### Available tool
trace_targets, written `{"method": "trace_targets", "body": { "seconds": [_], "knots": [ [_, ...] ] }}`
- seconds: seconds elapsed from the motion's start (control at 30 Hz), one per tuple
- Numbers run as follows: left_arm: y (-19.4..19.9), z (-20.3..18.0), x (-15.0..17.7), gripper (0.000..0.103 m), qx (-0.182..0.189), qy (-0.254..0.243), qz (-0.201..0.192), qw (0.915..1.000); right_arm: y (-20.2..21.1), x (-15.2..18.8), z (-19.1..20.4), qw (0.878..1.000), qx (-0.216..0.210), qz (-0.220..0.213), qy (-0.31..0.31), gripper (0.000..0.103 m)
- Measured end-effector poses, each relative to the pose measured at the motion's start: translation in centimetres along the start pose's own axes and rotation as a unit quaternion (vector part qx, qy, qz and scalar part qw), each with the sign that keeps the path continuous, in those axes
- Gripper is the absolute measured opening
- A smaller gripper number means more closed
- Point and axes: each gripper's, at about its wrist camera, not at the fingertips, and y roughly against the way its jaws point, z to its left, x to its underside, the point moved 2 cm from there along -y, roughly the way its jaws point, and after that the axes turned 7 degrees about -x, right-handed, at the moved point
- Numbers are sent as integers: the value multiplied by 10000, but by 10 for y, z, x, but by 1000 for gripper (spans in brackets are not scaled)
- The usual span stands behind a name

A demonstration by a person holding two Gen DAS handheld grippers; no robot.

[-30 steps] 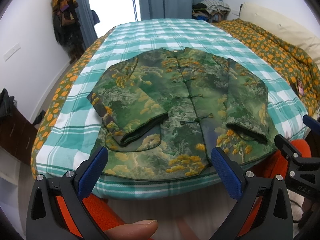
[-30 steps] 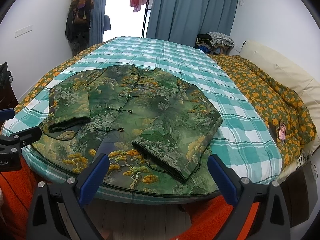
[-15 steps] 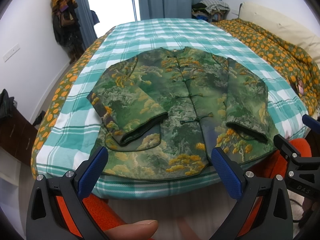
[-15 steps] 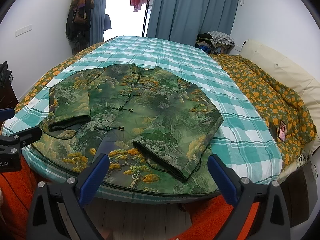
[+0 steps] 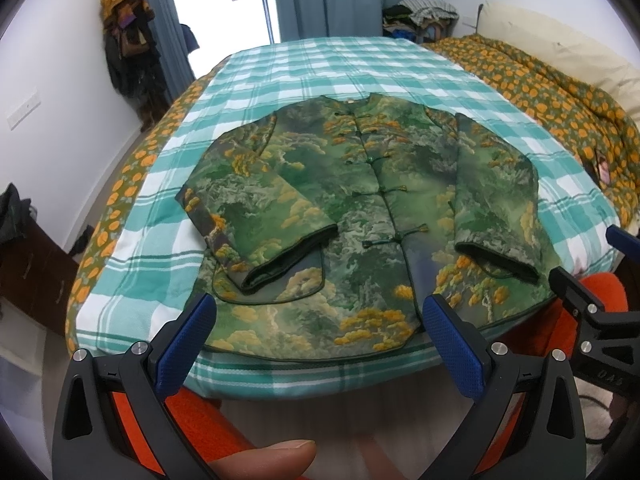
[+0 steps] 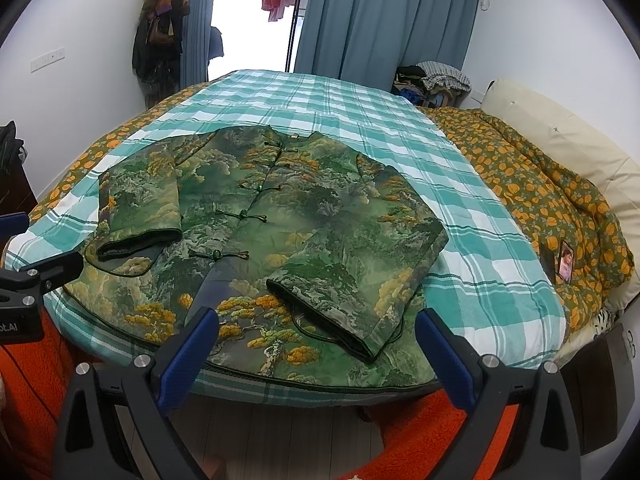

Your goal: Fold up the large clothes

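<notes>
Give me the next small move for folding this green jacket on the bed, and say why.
Probably bring both grippers forward to the jacket's near hem. The left gripper and right gripper hang off the bed's near edge, jaws open and empty. Both sleeves, the left-side sleeve and right-side sleeve, already lie folded onto the buttoned front, so lifting the hem toward the collar looks next.

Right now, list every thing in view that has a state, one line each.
jacket: spread flat on the bed, front up, knot buttons fastened, both sleeves folded in over the body.
checked blanket: laid smooth under the jacket.
left gripper: open, holding nothing, short of the jacket's hem.
right gripper: open, holding nothing, short of the hem.
curtains: drawn apart at the doorway.
</notes>
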Motion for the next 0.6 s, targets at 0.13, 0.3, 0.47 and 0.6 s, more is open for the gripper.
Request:
{"method": "trace_targets", "body": {
  "seconds": [0.13, 0.3, 0.47, 0.6],
  "knots": [
    [-2, -2, 1, 103, -13, -172, -67, 9998, 2, 3, -10, 9998, -136, -170, -5, 100],
    [-7, 9, 2, 103, -154, -215, -275, 9993, -10, 1, -53, 9984, -438, -357, -13, 100],
    [-20, 16, 3, 103, -24, -1, -6, 10000, -79, 9, -52, 9919, -805, 589, 780, 103],
    [-21, 15, 6, 103, 70, 69, 128, 9999, -130, 14, -34, 9854, -963, 824, 1139, 101]
  ]
}}
